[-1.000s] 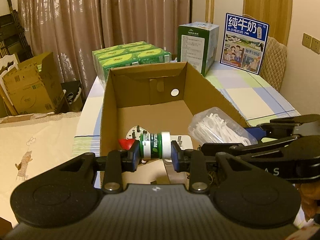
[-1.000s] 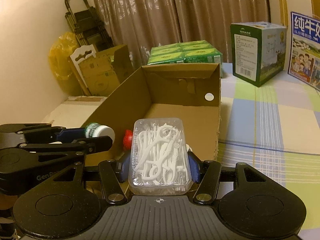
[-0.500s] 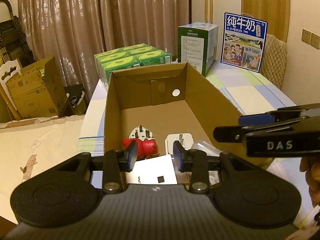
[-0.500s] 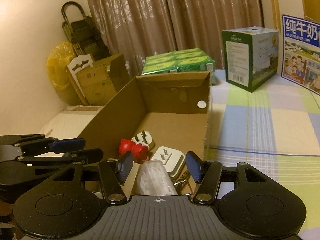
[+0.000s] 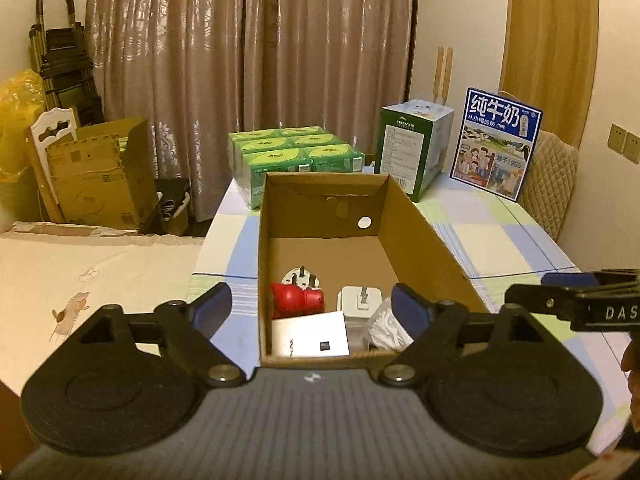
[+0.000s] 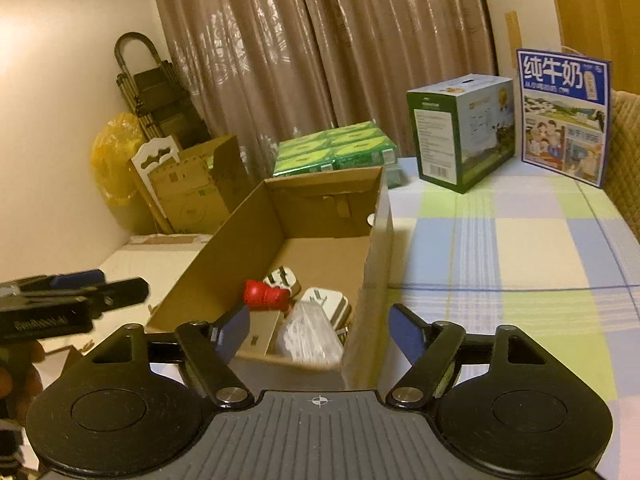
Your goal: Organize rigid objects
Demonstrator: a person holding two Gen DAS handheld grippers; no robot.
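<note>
An open cardboard box (image 5: 420, 232) stands on the checked tablecloth. In it lie a red toy (image 5: 296, 300), a white plug (image 5: 300, 278), a white charger (image 5: 358, 300), a flat white carton (image 5: 310, 340) and a clear case of floss picks (image 5: 386, 328). My left gripper (image 5: 312, 306) hovers before the box's near end, jaws opening wide, nothing held. My right gripper (image 6: 320, 330) hangs over the box's (image 6: 240, 240) near right corner, jaws opening, empty, with the floss case (image 6: 308, 336) lying below them. Each gripper shows at the edge of the other's view.
Behind the box sit green packs (image 5: 296, 156), a green carton (image 5: 412, 148) and a blue milk carton (image 5: 496, 144). A padded chair (image 5: 552, 180) stands at the table's far right. Cardboard boxes (image 5: 100, 176) and a cloth-covered surface (image 5: 80, 280) lie to the left.
A second ago the left gripper held a green-and-white bottle and the right held the floss case over the box. Both let go, spread wide and drew back and up.
</note>
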